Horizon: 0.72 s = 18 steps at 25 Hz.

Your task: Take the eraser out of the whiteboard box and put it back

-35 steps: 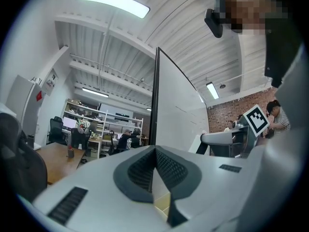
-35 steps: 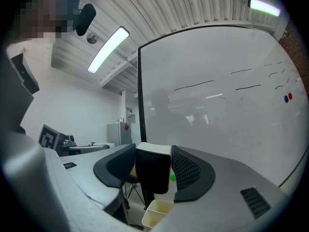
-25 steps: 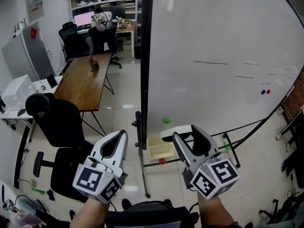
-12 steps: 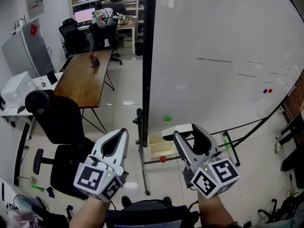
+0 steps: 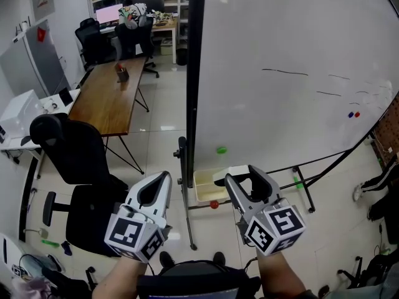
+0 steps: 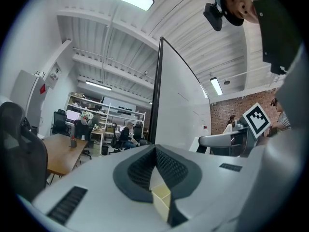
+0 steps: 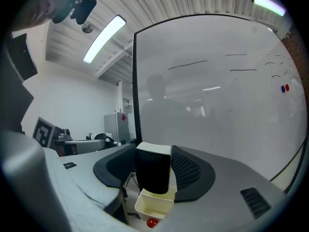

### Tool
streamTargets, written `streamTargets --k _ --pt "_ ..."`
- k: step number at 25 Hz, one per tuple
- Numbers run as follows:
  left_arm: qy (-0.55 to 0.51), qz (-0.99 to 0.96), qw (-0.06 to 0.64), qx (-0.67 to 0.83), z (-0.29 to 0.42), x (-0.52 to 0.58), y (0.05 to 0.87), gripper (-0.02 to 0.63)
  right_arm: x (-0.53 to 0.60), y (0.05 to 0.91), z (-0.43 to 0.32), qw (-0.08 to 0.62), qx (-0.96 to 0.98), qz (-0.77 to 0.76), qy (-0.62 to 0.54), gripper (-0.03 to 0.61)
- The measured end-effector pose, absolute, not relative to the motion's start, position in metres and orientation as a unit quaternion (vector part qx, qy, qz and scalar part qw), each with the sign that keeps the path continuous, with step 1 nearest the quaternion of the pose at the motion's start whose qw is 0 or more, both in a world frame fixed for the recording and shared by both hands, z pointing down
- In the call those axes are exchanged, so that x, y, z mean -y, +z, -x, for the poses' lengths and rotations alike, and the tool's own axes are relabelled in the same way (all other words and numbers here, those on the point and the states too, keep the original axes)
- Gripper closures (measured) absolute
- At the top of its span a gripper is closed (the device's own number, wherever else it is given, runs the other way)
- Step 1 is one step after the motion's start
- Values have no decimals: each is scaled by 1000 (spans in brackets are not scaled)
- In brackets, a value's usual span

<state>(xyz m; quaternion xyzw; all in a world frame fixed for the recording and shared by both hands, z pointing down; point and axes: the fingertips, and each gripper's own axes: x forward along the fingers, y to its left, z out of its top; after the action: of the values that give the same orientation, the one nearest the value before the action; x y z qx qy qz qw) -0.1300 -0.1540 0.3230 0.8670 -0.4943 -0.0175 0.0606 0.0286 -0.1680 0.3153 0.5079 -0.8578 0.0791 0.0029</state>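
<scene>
Eraser (image 5: 237,169) first: in the head view it is out of the box (image 5: 202,195), crosswise between the jaws of the right gripper (image 5: 242,175), its white back up. The box hangs at the lower corner of the whiteboard (image 5: 280,104), just beyond and below those jaws, and looks empty. The left gripper (image 5: 163,178) is held beside the right one, well clear of the box, and carries nothing.

In the left gripper view the two jaws meet at their tips, closed on nothing, and point past the edge of the whiteboard.

In the right gripper view the jaws stand wide and clamp the eraser (image 7: 153,173) on both sides, its dark felt face turned to the camera. The open box (image 7: 155,204) lies straight ahead and a little lower than the eraser, with a small red ball (image 7: 152,222) under it.

Judging by this, the first half of the task is done. What is left is to carry the eraser forward and down into the box, then open the jaws.
</scene>
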Motion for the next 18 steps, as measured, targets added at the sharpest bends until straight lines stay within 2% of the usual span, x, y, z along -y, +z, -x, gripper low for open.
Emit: streamTargets --k 12,18 --pt "28 -866 125 484 122 171 424 581 187 422 -19 68 858 -498 108 321" --pt "54 -859 136 490 123 179 462 581 200 469 -17 105 852 -497 125 321"
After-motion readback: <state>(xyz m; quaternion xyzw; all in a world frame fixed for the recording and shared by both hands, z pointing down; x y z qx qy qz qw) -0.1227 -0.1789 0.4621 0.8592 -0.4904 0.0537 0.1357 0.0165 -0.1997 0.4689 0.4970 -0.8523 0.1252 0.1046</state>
